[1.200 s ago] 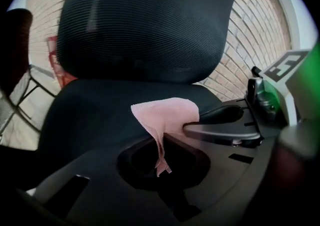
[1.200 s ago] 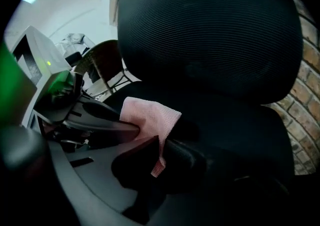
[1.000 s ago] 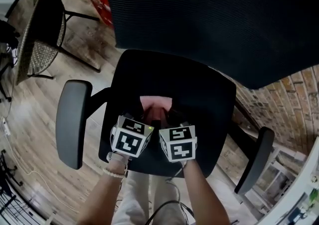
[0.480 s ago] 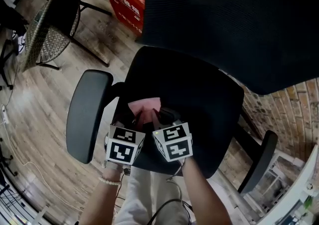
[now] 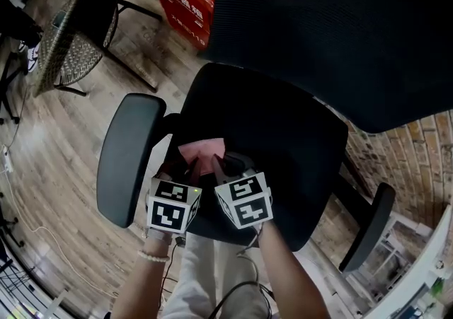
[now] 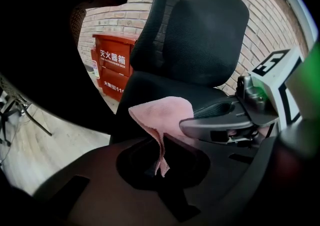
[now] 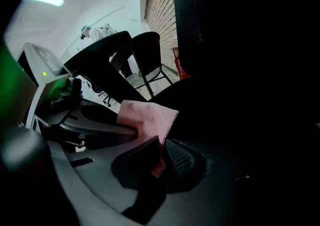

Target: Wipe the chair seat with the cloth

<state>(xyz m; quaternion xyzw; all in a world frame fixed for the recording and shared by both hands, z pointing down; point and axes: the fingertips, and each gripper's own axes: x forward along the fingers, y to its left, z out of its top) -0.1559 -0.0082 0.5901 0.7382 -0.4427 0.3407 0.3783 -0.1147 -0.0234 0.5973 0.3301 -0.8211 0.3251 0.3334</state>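
Observer: Both grippers and the cloth (image 5: pixel 202 153) had shifted left across the chair seat (image 5: pixel 283 134) over the last second. The cloth had been near the seat's middle. It then lay near the front left part, close to the left armrest (image 5: pixel 126 158).

Recorder: Meaning for the task?

Observer: Judged as a wiping stroke under way, sweeping leftward. The centre, rear and right of the seat showed bare, so coverage looked partial.

Recorder: Left gripper (image 6: pixel 159 162) state?

Observer: Jaws pressed together on a hanging edge of the cloth, as read in its own view.

Recorder: Cloth position?

Observer: Bunched between the two grippers and held by both. Its far part rested on the seat, or just above it; contact could not be confirmed.

Recorder: Right gripper (image 7: pixel 162 157)?

Observer: Also clamped on the cloth, pinching a lower fold.

Recorder: Arm pose?

Observer: Both forearms reached forward side by side from the bottom of the head view. The marker cubes sat just beside each other, and the jaws pointed toward the backrest. The right armrest (image 5: pixel 367 229) stood well apart from them.
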